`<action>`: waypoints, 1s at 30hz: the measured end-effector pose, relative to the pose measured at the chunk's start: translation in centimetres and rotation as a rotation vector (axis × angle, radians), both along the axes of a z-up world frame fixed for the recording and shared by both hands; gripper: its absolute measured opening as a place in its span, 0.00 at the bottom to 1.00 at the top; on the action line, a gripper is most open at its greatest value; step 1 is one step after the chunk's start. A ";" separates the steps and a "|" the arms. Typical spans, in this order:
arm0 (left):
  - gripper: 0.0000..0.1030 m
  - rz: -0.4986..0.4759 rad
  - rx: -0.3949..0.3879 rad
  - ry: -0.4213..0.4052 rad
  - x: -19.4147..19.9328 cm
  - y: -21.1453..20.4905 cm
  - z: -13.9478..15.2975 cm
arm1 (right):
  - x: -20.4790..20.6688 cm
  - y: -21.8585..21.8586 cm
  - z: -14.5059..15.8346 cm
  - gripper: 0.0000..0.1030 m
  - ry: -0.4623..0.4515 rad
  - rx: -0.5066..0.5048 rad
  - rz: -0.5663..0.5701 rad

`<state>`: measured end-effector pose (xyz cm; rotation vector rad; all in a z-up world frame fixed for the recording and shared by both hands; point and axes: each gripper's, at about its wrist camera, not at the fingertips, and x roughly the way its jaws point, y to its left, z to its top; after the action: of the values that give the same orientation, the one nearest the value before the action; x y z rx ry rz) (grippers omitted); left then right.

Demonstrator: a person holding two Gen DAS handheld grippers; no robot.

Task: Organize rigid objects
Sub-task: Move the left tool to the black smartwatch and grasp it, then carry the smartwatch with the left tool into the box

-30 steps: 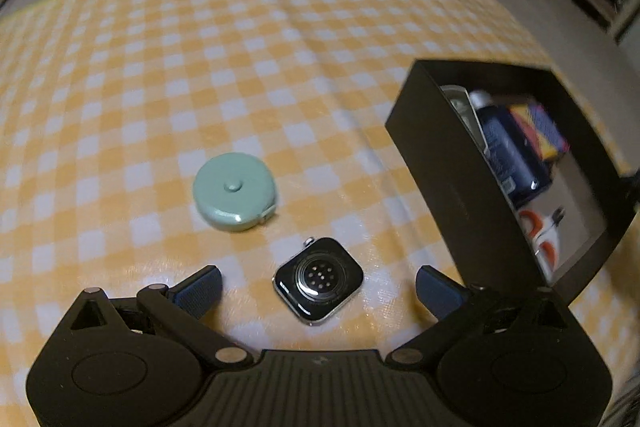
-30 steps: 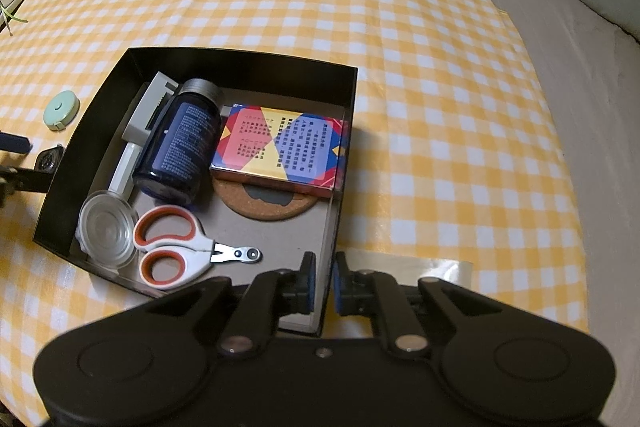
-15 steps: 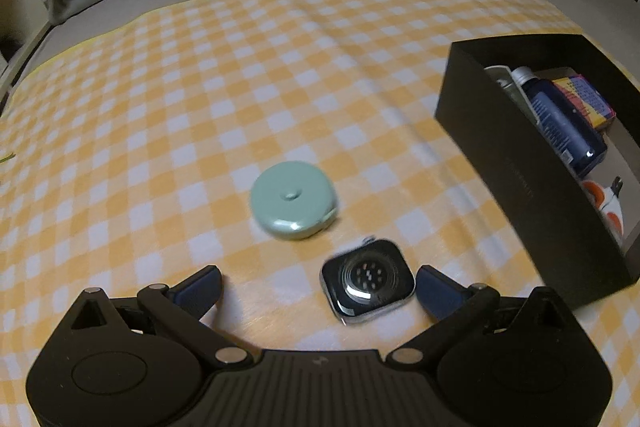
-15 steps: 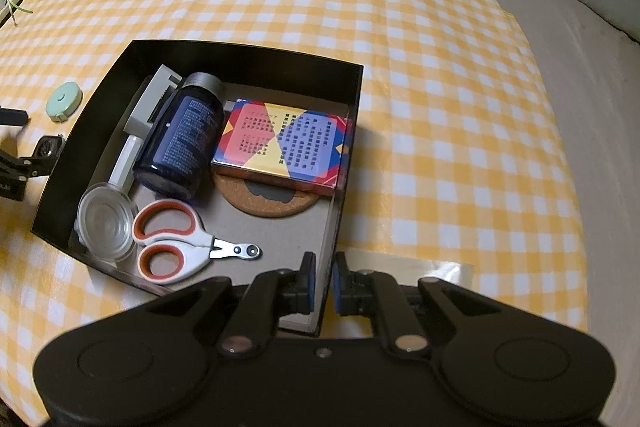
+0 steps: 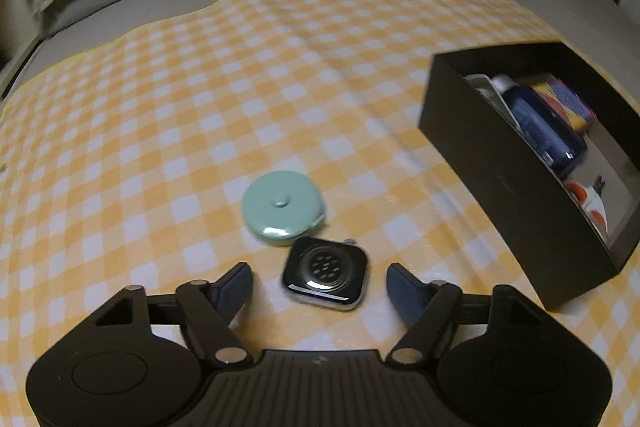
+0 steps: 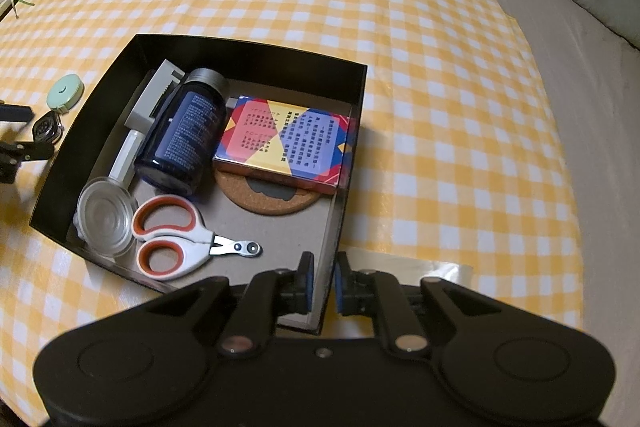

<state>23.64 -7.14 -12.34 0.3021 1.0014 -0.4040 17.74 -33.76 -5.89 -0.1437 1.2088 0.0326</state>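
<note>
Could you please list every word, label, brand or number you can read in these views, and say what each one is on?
No text can be read.
Colourful box: printed columns, too small to read.
Dark blue bottle: label lines, too small.
Black box outer wall: faint mark, blurred.
Watch case back: nothing readable.

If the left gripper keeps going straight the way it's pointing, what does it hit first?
Most likely the watch body, lying back-up between the open left gripper fingers. Just past it sits the green tape measure; depth is uncertain.

Dense print, too small to read, on the colourful box [image 6: 285, 143] and dark bottle [image 6: 185, 135].
</note>
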 end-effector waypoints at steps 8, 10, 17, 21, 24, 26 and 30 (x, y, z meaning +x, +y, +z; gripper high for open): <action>0.48 -0.041 -0.039 0.013 0.3 -0.5 0.1 | 0.0 -0.3 0.0 0.10 0.002 0.003 -0.002; 0.48 -0.049 -0.043 0.016 0.1 -0.5 0.1 | 0.0 -0.3 0.0 0.10 0.003 0.005 -0.002; 0.48 -0.038 -0.087 0.037 -0.5 0.1 0.5 | -0.1 -0.1 -0.1 0.09 0.004 -0.004 0.003; 0.48 -0.050 -0.104 0.034 -1.1 0.1 0.9 | -0.1 -0.1 -0.1 0.09 0.004 -0.004 0.004; 0.48 -0.056 -0.127 0.026 -1.6 -0.2 1.5 | -0.1 -0.1 0.0 0.09 0.004 -0.004 0.004; 0.48 -0.060 -0.142 0.013 -1.8 -0.4 2.1 | -0.1 -0.1 0.0 0.09 0.004 -0.006 0.006; 0.48 -0.067 -0.166 -0.022 -2.0 -0.8 3.7 | -0.1 -0.1 0.0 0.09 0.005 -0.010 0.008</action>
<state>21.68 -7.95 -8.65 0.1909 0.9313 -0.5403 17.66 -33.85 -5.90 -0.1572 1.2134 0.0341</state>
